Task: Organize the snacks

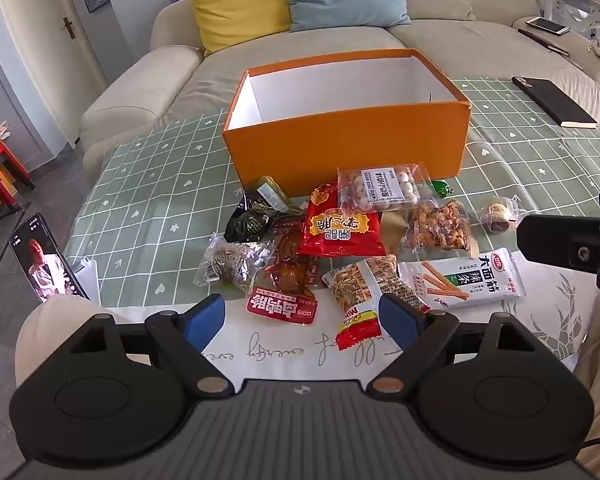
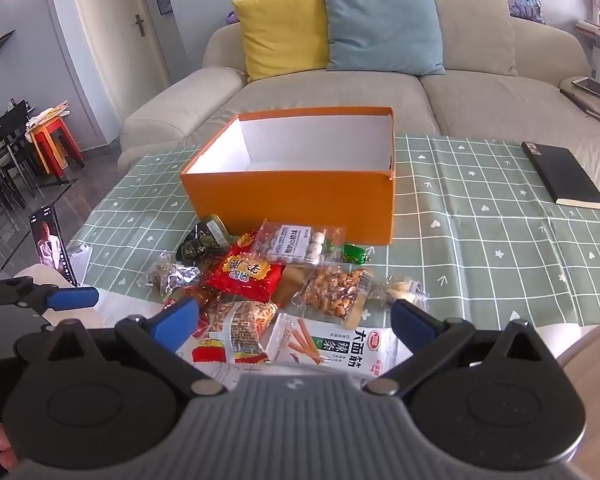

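Snacks [image 1: 340, 236] heaped near tabletop's front edge, just before empty orange box [image 1: 348, 140]. Both grippers spread wide, holding nothing. Left gripper [image 1: 302, 318] hovers over noodle packet [image 1: 360, 300]; right gripper [image 2: 296, 316] over white spicy-strip pack [image 2: 332, 346], long axis crosswise to fingers. Box lies straight ahead beyond pile.

A home living room: a beige sofa [image 2: 380, 92] with cushions [image 2: 384, 28], a clothed table [image 2: 480, 208].

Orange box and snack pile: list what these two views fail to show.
- Orange box floor: both views, near wall hides most of it.
- Brown snack packets: both views, buried under the red bag.
- Green wrapped candy: both views, mostly behind the clear ball-snack pack.
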